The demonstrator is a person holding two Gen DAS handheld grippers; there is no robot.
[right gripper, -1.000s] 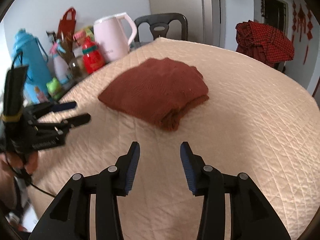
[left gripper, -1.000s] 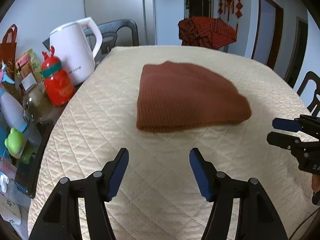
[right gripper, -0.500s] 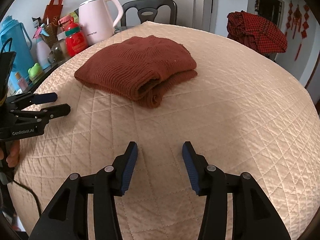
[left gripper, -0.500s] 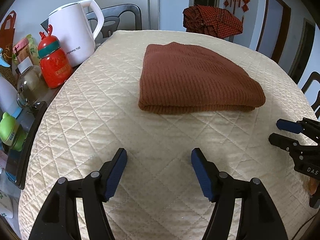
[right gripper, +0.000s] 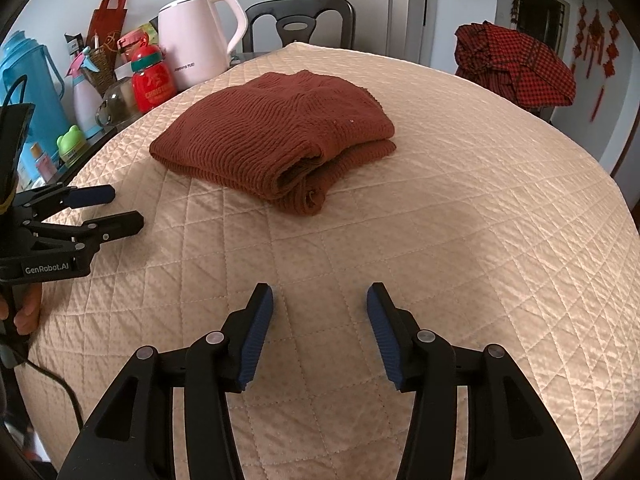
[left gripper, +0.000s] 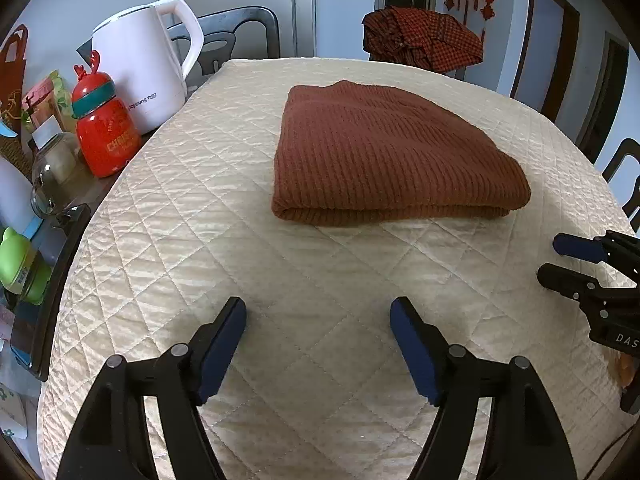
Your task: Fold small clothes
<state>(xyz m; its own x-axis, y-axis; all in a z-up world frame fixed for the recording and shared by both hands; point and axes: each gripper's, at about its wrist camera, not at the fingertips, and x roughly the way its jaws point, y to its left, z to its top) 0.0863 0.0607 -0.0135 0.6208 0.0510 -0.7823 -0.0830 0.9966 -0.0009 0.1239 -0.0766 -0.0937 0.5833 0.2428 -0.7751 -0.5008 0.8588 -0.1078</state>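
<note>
A rust-brown knitted garment (left gripper: 384, 152) lies folded into a thick rectangle on the cream quilted table cover (left gripper: 280, 280). It also shows in the right wrist view (right gripper: 276, 140), with its open folded edges facing that camera. My left gripper (left gripper: 318, 312) is open and empty, over the cover short of the garment's near edge. My right gripper (right gripper: 320, 300) is open and empty, also short of the garment. Each gripper shows in the other's view: the right one (left gripper: 560, 258) at the right edge, the left one (right gripper: 124, 208) at the left.
A white kettle (left gripper: 140, 68), a red bottle (left gripper: 106, 128), a glass jar (left gripper: 52, 176) and a green frog toy (left gripper: 18, 260) crowd the table's left side. A blue thermos (right gripper: 28, 84) stands there too. A red checked cloth (left gripper: 420, 40) hangs on a far chair.
Both grippers have drawn slightly nearer the table and steadied. The garment has not moved and both grippers stay open.
</note>
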